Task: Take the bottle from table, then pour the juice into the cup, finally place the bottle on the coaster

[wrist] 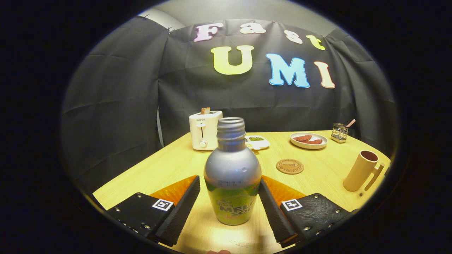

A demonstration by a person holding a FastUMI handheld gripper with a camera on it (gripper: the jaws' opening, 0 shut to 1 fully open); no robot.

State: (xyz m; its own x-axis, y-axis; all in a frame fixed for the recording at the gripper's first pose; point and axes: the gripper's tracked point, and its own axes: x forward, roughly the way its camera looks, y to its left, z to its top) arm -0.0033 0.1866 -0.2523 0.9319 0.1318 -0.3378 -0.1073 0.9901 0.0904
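A silver bottle point(232, 165) with a green label and no cap stands upright on the wooden table point(166, 169). It sits between the fingers of my gripper point(229, 180). The right finger point(270, 208) lies close against the bottle's side. A thin gap shows between the bottle and the left finger point(183, 208), so the gripper is open around it. Beyond the fingers to the right lies a round cork coaster point(290, 166). Farther right, near the table's edge, stands a tall beige cup point(361, 171) with a handle.
A white toaster point(204, 130) with a slice of toast stands at the back behind the bottle. Beside it are a small white dish point(257, 141), a plate with sausages point(308, 140) and a wire holder point(339, 132). Black cloth walls close off the table's far sides.
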